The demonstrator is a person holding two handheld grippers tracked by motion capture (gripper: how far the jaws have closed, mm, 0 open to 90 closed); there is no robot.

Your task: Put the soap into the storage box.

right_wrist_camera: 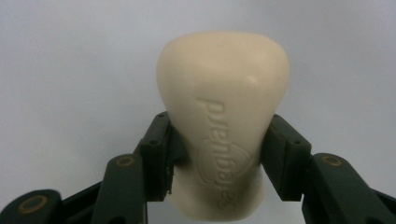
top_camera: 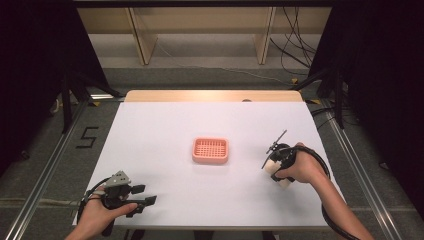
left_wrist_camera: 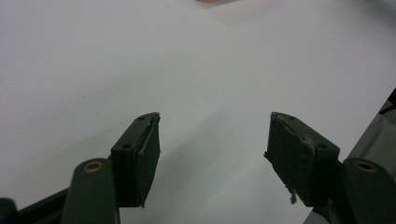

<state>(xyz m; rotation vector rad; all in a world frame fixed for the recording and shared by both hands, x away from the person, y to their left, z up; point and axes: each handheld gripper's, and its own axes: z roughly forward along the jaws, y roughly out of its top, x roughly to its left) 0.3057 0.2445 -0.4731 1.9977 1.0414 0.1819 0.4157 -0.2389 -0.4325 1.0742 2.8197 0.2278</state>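
Note:
A cream bar of soap (right_wrist_camera: 223,126) with embossed lettering sits clamped between the two black jaws of my right gripper (right_wrist_camera: 219,154). From above, that gripper (top_camera: 278,170) is at the right side of the white table (top_camera: 160,130), with the pale soap (top_camera: 274,168) showing in it. A pink slotted soap dish (top_camera: 210,150) lies at the table's middle, left of the right gripper and apart from it. My left gripper (top_camera: 141,196) rests near the front left corner, its jaws wide apart (left_wrist_camera: 212,140) over bare table with nothing between them.
The table's front edge runs just below both hands. A wooden strip (top_camera: 212,95) borders the far edge. Black cables (top_camera: 300,50) lie on the floor at the back right, and metal rails (top_camera: 45,170) flank the table.

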